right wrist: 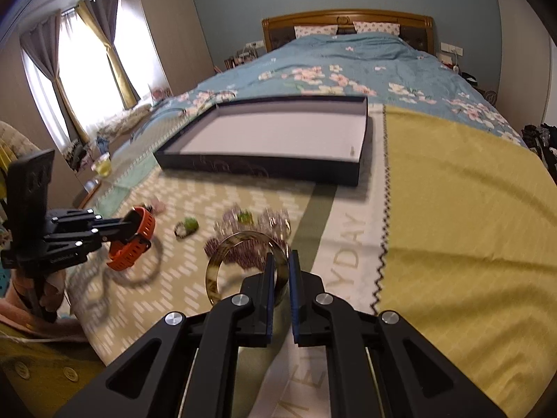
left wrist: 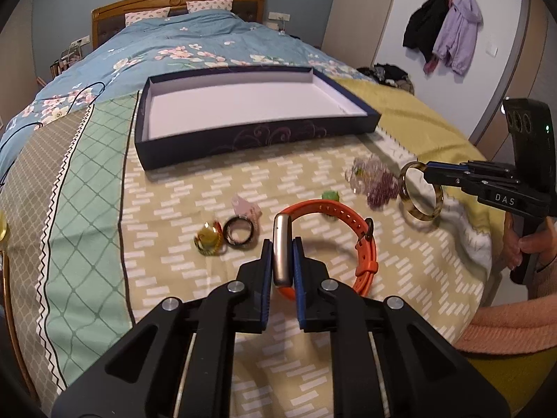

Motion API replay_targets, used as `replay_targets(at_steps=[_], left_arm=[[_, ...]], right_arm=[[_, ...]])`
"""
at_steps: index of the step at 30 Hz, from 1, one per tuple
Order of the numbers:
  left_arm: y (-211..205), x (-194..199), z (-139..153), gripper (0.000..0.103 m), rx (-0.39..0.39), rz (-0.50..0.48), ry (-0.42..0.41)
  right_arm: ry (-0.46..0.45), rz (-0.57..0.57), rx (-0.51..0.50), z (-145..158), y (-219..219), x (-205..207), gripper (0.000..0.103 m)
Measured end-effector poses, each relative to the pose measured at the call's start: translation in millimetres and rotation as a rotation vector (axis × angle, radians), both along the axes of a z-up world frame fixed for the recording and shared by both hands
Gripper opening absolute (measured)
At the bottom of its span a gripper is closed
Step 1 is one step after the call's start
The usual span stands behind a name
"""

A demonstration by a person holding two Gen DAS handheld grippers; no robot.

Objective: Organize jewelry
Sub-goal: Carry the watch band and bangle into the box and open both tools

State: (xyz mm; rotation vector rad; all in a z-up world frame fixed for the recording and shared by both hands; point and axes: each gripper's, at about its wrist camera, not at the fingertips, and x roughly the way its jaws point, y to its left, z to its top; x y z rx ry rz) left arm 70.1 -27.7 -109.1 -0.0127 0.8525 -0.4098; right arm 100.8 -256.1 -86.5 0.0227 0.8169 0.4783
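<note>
My left gripper (left wrist: 282, 247) is shut on the silver case of an orange-strapped watch (left wrist: 343, 231) and holds it above the bedspread; it also shows in the right wrist view (right wrist: 134, 235). My right gripper (right wrist: 282, 261) is shut on a yellow-brown bangle (right wrist: 222, 261), lifted off the bed; it shows in the left wrist view (left wrist: 419, 191) too. A dark blue box lid with a white inside (left wrist: 243, 139) lies open ahead. Loose pieces stay on the bed: a black ring (left wrist: 240, 233), a gold ring (left wrist: 207, 242), a green bead piece (left wrist: 330, 195), purple and clear bead bracelets (left wrist: 374, 181).
The work area is a patterned bedspread (left wrist: 174, 195) at the foot of a bed with a blue floral quilt (left wrist: 174, 45). Clothes hang on a wall hook (left wrist: 449, 31) at right. A window with curtains (right wrist: 83, 66) is at left.
</note>
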Motion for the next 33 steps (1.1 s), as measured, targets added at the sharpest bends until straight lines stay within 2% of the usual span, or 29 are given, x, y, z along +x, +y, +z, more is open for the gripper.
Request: replay_targets(at_steps=[9,16,24,33], left_arm=[[14.2,32.9,45.6,0.012,-0.017,0.044,-0.112],[21.9,85.3,71.1,0.012,-0.012,0.092,-0.139],[20.7,143.3,69.2,0.012,0.015,0.145,-0.12],[19.8,209.8,46.6,0.012,0.043,0.189,-0.058]], right_arm=[[-0.103,0.017,0.023,35.1,14.8,39.0,0.006],[-0.142,0.016,0.017,52.2,27.9,94.0,0.007],[-0.131,-0.013,-0.022,46.0,45.5,155.6,0.007],[-0.046,-0.045,-0.038,26.0,61.3,215.3,0.006]])
